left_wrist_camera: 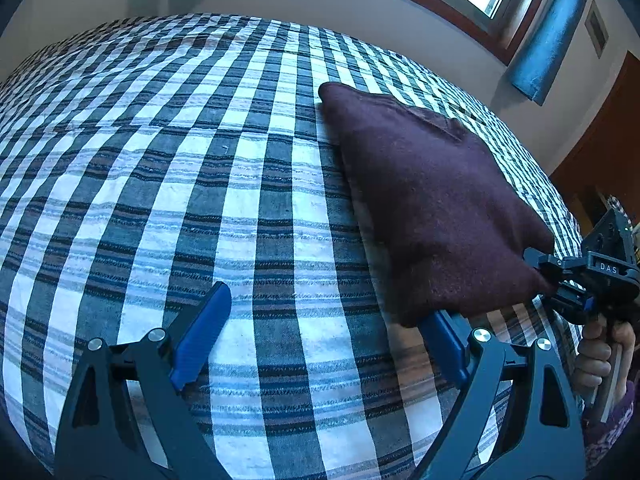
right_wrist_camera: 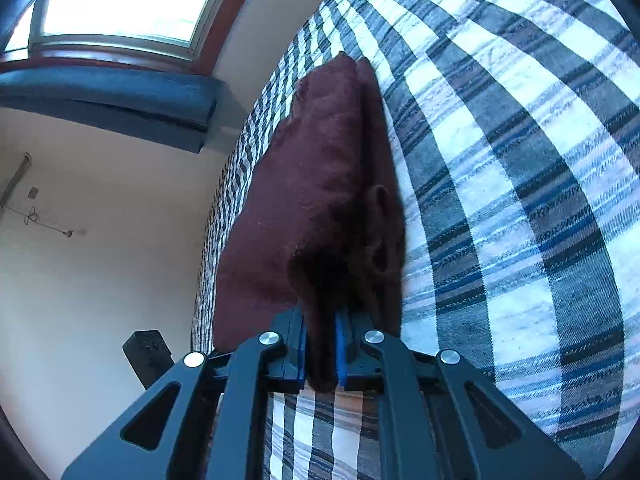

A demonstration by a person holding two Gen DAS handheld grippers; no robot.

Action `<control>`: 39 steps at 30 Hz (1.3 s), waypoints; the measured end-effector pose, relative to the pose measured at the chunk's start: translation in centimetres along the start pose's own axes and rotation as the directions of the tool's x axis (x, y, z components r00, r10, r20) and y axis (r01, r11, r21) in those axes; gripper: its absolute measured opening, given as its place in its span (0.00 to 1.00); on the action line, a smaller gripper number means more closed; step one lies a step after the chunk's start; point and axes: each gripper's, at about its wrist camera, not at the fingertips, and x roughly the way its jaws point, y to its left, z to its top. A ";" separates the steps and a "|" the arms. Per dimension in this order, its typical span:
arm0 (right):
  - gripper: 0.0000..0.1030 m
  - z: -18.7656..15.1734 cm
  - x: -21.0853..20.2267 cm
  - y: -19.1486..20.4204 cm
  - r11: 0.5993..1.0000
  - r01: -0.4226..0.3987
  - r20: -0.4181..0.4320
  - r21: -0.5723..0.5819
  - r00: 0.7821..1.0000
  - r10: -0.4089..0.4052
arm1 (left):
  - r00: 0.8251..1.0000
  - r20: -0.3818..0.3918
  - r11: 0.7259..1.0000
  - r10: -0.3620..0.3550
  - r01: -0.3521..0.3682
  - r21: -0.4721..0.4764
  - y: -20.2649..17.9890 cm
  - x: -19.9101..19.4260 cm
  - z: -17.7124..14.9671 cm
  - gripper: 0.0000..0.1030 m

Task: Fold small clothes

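A: Right, item one: maroon knit garment (left_wrist_camera: 432,200), small, apparently folded at least once. Location?

B: Right half of the checked bedspread (left_wrist_camera: 200,200), far corner resting on the cloth, near corner lifted. Two layers show edge-on in the right wrist view.

A: Item two: right gripper (right_wrist_camera: 322,344).

B: Jaws nearly together, blue pads clamped on the garment's near corner, fabric bunched between them. Judged purpose: pinching one corner lets the piece be raised and swung over for the next fold.

A: Pose?

B: Angled downward toward the bed, approaching from the near right; a hand (left_wrist_camera: 600,356) wraps its handle, purple sleeve below.

A: Item three: left gripper (left_wrist_camera: 320,344).

B: Jaws spread wide, nothing held. Its right finger (left_wrist_camera: 444,344) sits just under the garment's near edge; contact cannot be told. Likely waiting to take the other corner. Tilted steeply down at the bedspread.
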 end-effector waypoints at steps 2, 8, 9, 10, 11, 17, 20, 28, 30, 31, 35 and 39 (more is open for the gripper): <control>0.10 0.0 0.1 -0.1 1.000 0.002 -0.002 -0.001 1.000 -0.002 | 1.000 -0.001 1.000 0.006 -0.006 -0.003 -0.1 -0.2 -0.2 0.88; 0.10 0.0 0.5 -1.2 0.999 -0.034 -0.014 0.036 0.999 0.034 | 1.000 -0.004 1.000 0.010 -0.010 -0.001 -0.2 -0.2 -0.4 0.88; 0.10 0.0 0.4 -1.1 0.999 -0.033 -0.014 0.035 0.999 0.034 | 1.000 -0.003 1.000 0.011 -0.011 0.000 -0.3 -0.2 -0.5 0.88; 0.10 -0.1 0.3 -1.1 0.999 -0.033 -0.013 0.035 0.999 0.033 | 1.000 -0.004 1.000 0.013 -0.013 0.002 -0.3 -0.3 -0.5 0.88; 0.10 -0.2 0.3 -1.1 0.999 -0.032 -0.013 0.035 0.999 0.033 | 1.000 -0.005 1.000 0.013 -0.013 0.002 -0.3 -0.2 -0.5 0.88; 0.10 -0.5 -0.5 -2.0 0.998 -0.033 -0.008 0.049 0.999 0.033 | 0.999 -0.017 0.999 0.029 -0.028 0.020 -0.5 -0.2 -0.5 0.88; 0.10 -0.6 -0.9 -2.3 0.998 -0.027 0.000 0.056 1.000 0.027 | 0.999 -0.024 0.999 0.035 -0.034 0.029 -0.6 -0.1 -0.4 0.88; 0.09 -1.3 -2.8 -2.8 0.999 0.005 0.014 0.048 1.000 -0.006 | 0.998 -0.037 0.997 0.051 -0.049 0.057 -0.8 -0.1 -0.4 0.88; 0.12 -1.5 -3.4 -2.9 0.999 0.006 0.017 0.049 1.000 -0.007 | 0.997 -0.040 0.996 0.060 -0.057 0.070 -0.9 0.0 -0.4 0.88; 0.16 -1.6 -3.8 -3.1 0.998 0.011 0.025 0.054 1.000 -0.012 | 0.997 -0.040 0.995 0.063 -0.060 0.075 -0.9 -0.1 -0.4 0.88; 0.26 -1.8 -5.7 -3.9 0.997 0.023 0.057 0.080 0.998 -0.028 | 0.997 -0.041 0.995 0.061 -0.058 0.079 -0.9 -0.1 -0.5 0.88; 0.40 -1.9 -7.6 -4.6 0.992 -0.011 0.089 0.122 0.996 0.000 | 0.998 -0.039 0.994 0.055 -0.052 0.094 -1.1 -0.3 -0.7 0.88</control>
